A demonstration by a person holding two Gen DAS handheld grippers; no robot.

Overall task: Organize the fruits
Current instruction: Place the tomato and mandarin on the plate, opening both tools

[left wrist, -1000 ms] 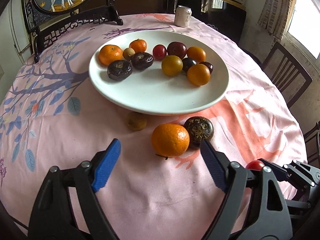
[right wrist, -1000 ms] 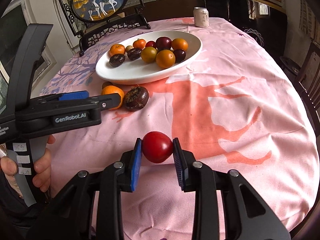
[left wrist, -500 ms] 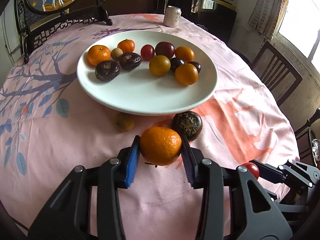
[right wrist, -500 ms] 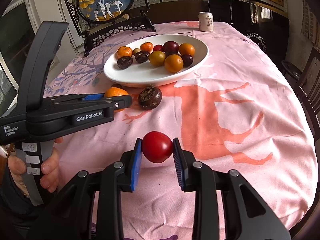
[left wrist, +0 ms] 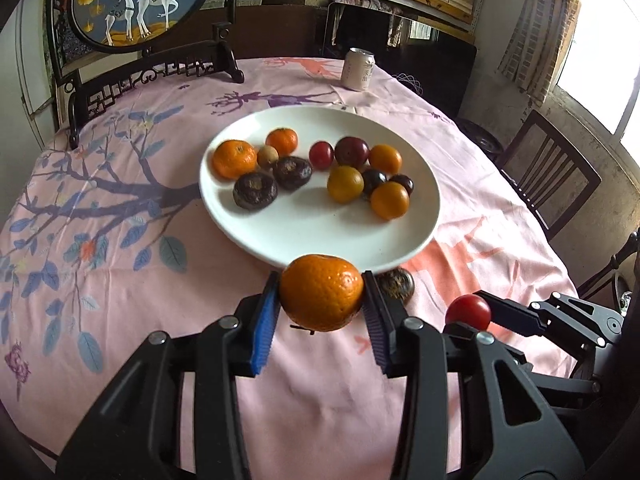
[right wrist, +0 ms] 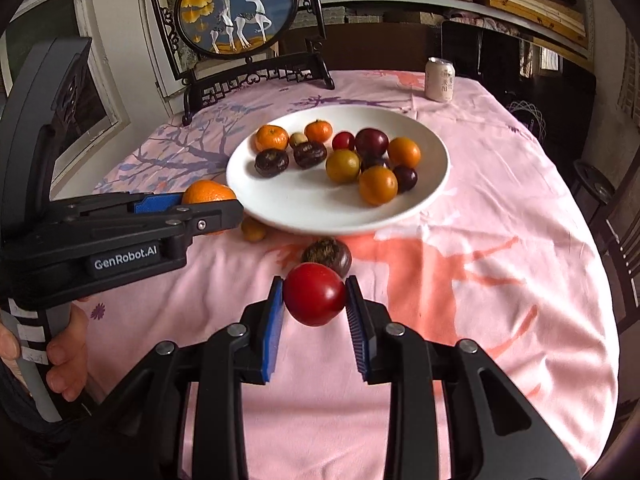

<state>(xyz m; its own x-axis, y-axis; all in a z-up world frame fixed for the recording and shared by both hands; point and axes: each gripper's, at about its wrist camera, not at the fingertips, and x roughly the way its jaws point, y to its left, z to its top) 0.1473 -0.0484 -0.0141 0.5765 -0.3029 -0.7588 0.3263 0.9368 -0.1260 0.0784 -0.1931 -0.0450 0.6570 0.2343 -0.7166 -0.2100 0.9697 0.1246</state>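
The left gripper [left wrist: 322,307], open a second ago, is now clamped on the round orange mandarin [left wrist: 321,292] and lifted near the white ceramic plate [left wrist: 320,236], while the right gripper [right wrist: 315,307] keeps the red tomato [right wrist: 315,294], so both can go onto it.

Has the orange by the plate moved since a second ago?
Yes. The orange, resting beside the dark fruit then, now sits lifted in the left gripper.
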